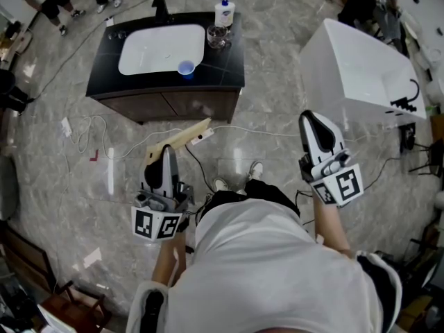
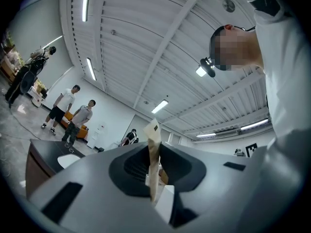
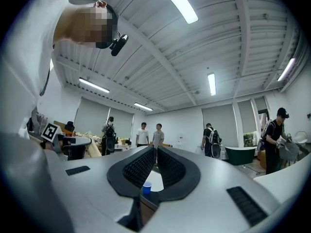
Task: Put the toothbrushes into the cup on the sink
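The left claw (image 1: 166, 155) pinches a long flat tan toothbrush pack (image 1: 184, 137) near its rear end. It is well short of the black-topped bench (image 1: 229, 64) with the white basin, where a small blue plastic cup (image 1: 186, 69) stands at the front rim. The right claw (image 1: 313, 122) is pressed together on nothing. To carry it well, I judge, step closer first, then tip the pack upright over the cup. Its long axis runs forward and rightward, free end towards the bench.
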`<action>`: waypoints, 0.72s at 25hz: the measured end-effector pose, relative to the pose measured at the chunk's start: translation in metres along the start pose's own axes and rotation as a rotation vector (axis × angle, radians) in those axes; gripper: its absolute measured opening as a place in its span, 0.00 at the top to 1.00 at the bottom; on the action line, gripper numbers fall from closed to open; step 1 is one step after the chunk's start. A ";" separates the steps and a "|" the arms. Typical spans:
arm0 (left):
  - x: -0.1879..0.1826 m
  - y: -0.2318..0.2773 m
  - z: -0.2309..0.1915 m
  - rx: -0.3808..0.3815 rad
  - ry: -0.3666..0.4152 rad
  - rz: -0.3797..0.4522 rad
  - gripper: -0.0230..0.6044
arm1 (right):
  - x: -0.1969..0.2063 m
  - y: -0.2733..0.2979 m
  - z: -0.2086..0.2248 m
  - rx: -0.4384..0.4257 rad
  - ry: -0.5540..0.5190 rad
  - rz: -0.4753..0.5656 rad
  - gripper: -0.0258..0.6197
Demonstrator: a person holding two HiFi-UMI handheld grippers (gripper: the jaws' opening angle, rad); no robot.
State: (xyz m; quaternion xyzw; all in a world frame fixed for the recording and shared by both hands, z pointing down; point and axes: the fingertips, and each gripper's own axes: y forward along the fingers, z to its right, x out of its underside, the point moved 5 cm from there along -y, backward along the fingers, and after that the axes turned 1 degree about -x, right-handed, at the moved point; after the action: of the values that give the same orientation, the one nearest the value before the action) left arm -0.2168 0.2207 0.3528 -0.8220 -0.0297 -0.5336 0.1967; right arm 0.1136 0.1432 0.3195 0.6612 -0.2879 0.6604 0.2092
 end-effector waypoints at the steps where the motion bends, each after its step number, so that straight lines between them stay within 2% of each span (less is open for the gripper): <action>1: 0.000 0.001 0.000 -0.001 0.001 -0.001 0.88 | 0.001 0.000 0.001 0.000 0.002 0.000 0.89; 9: 0.006 0.019 0.002 -0.009 0.016 0.009 0.88 | 0.005 0.011 0.019 -0.017 0.008 0.015 0.89; 18: 0.016 0.055 0.011 -0.048 0.038 0.017 0.88 | 0.007 0.039 0.066 -0.060 0.022 0.037 0.89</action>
State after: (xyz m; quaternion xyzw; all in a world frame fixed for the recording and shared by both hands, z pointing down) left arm -0.1861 0.1719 0.3470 -0.8163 -0.0058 -0.5482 0.1820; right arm 0.1369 0.0701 0.3197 0.6419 -0.3176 0.6624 0.2198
